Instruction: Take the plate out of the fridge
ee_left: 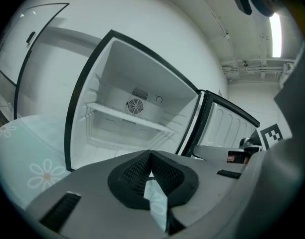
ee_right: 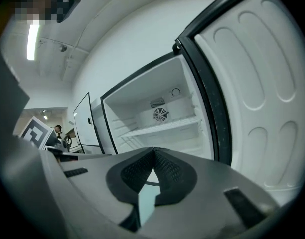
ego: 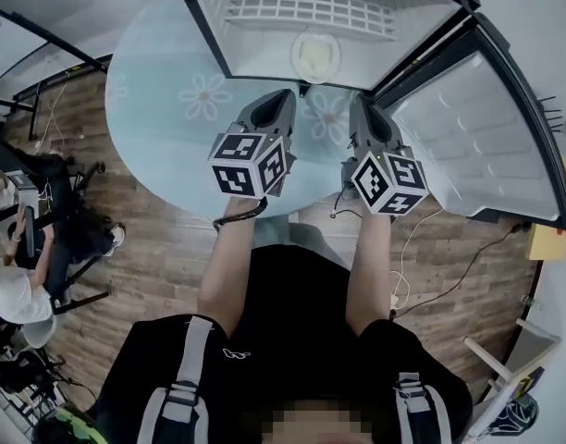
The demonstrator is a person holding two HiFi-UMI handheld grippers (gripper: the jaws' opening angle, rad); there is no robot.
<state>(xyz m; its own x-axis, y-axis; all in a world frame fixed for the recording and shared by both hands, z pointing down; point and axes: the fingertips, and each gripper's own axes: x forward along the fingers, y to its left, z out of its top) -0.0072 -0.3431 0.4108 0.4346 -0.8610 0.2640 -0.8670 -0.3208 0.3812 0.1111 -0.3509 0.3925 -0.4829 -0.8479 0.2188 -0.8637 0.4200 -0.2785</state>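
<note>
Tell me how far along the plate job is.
Done: the fridge door stands open. In hand: nothing; the left gripper and right gripper are shut and empty, facing the opening. Left: the plate sits inside the fridge, ungrasped, to be taken out.

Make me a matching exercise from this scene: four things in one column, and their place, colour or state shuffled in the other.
Things:
1. plate
2. fridge door
3. left tongs
4. tablecloth

Descriptions:
a. pale blue with flowers
b. swung open
c. shut, holding nothing
d. inside the fridge

Pairs: 1-d, 2-b, 3-c, 4-a
</note>
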